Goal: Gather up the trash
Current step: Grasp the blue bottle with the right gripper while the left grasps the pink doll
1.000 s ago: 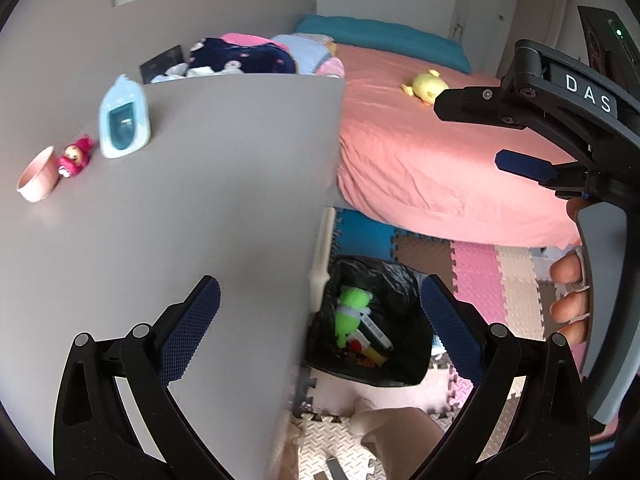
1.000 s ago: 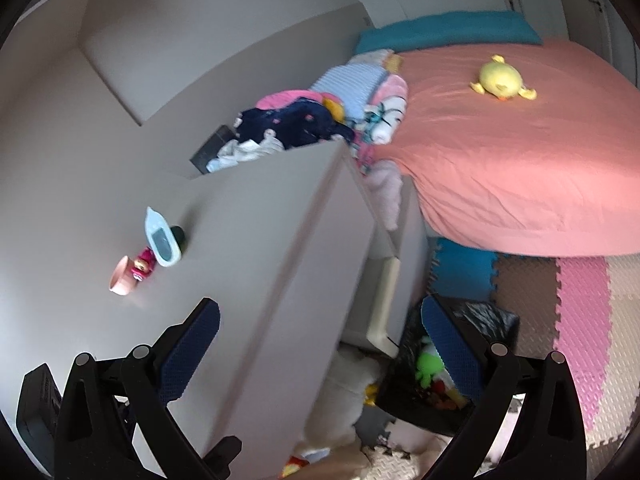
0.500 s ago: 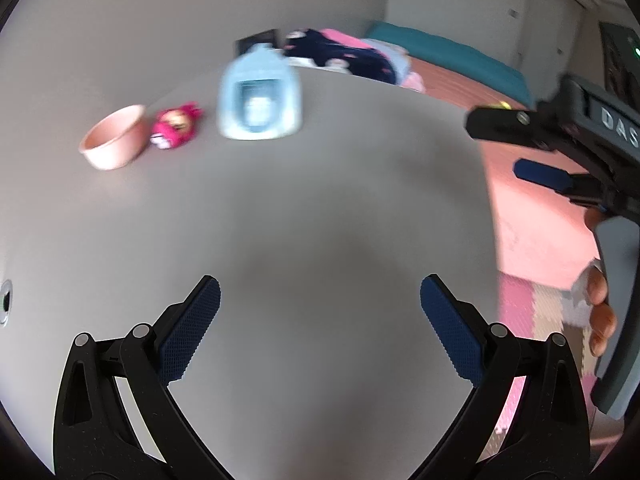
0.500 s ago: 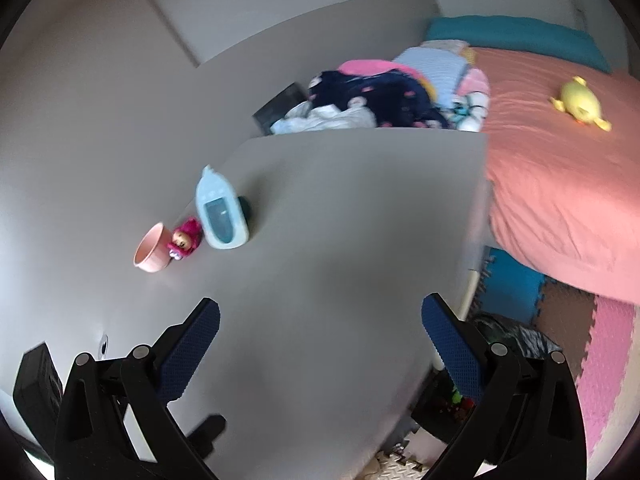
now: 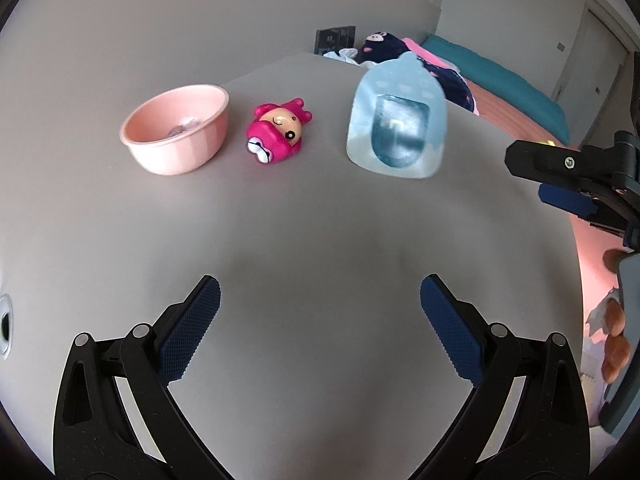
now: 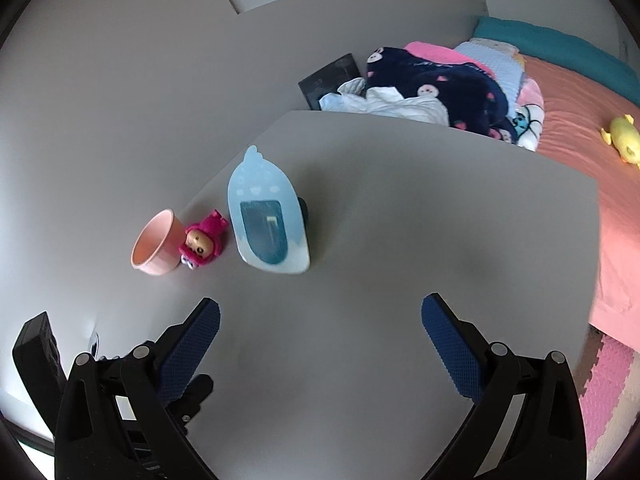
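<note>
Both cameras have swung up from the floor and the black bin, so now they look down on the gray table [image 5: 304, 240] and the bin is out of sight. Left gripper [image 5: 320, 332] hangs over the bare table with its two blue pads [image 5: 188, 332] wide apart and nothing between them. Right gripper [image 6: 320, 348] does the same, with its pads [image 6: 452, 352] far apart and nothing held. From the left camera, a pink bowl [image 5: 176, 128] sits at 11 o'clock, and something small and clear lies inside it, but I cannot tell what it is. Just beside the bowl, at 12 o'clock, a pink doll [image 5: 278, 134] lies on its side. Near the doll, at 1 o'clock, a light blue holder [image 5: 396, 120] stands up with a darker blue window in its front. The right gripper pokes in at 3 o'clock in this view, and fingers [image 5: 616, 340] show below it. From the right camera, the bowl [image 6: 154, 242], the doll [image 6: 202, 242] and the holder [image 6: 268, 220] sit in a row at 11 o'clock, with the doll touching the bowl. Behind the table, at 1 o'clock, clothes [image 6: 432, 84] are piled up. A yellow toy [image 6: 622, 138] lies on the pink bed [image 6: 580, 92] at 2 o'clock.
</note>
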`<act>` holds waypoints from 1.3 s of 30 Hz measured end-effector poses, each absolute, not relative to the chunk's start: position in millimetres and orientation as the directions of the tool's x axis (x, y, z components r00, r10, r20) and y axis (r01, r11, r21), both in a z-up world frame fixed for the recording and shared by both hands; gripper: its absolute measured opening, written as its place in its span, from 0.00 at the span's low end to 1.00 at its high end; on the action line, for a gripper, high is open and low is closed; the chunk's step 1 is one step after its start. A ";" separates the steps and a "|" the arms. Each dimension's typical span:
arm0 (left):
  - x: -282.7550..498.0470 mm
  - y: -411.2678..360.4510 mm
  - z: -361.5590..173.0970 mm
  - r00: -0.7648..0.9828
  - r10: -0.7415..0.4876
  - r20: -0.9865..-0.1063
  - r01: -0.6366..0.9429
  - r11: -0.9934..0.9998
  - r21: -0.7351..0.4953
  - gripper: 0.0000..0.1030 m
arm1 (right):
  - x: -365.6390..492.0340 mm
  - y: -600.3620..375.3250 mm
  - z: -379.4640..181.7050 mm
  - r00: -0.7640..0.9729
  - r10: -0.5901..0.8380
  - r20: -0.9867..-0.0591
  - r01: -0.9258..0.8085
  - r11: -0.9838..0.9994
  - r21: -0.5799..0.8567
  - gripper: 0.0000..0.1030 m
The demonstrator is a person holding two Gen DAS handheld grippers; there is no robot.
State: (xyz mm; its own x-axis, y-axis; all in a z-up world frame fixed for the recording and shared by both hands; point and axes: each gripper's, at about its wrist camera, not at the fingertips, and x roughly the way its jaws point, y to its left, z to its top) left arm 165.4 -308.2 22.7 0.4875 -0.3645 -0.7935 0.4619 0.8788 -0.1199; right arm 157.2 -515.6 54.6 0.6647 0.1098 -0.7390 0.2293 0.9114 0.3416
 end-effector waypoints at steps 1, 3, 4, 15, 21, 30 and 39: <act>172.0 -308.0 19.8 0.476 -0.372 -0.797 0.460 0.878 -0.135 0.94 | 162.7 -513.6 53.6 0.663 0.110 -0.741 0.226 0.913 0.338 0.98; 181.4 -308.0 17.3 0.475 -0.373 -0.797 0.456 0.879 -0.140 0.94 | 175.4 -509.0 51.5 0.658 0.106 -0.746 0.217 0.921 0.323 0.98; 186.2 -308.6 17.4 0.478 -0.371 -0.796 0.455 0.880 -0.136 0.94 | 181.7 -508.0 50.2 0.656 0.105 -0.748 0.212 0.925 0.316 0.98; 217.7 -309.1 23.9 0.502 -0.395 -0.769 0.463 0.874 -0.147 0.94 | 244.8 -492.9 40.7 0.663 0.129 -0.737 0.095 0.962 0.255 0.98; 227.6 -320.8 23.8 0.507 -0.401 -0.763 0.491 0.862 -0.126 0.84 | 262.7 -485.2 32.1 0.638 0.092 -0.765 0.070 0.982 0.176 0.84; 241.3 -335.1 26.6 0.547 -0.381 -0.745 0.493 0.866 -0.081 0.81 | 248.8 -503.5 30.4 0.670 0.023 -0.742 0.129 0.981 0.147 0.64; 268.1 -346.3 21.9 0.557 -0.356 -0.750 0.478 0.876 -0.061 0.80 | 239.7 -523.5 28.9 0.667 0.067 -0.742 0.151 0.963 0.223 0.64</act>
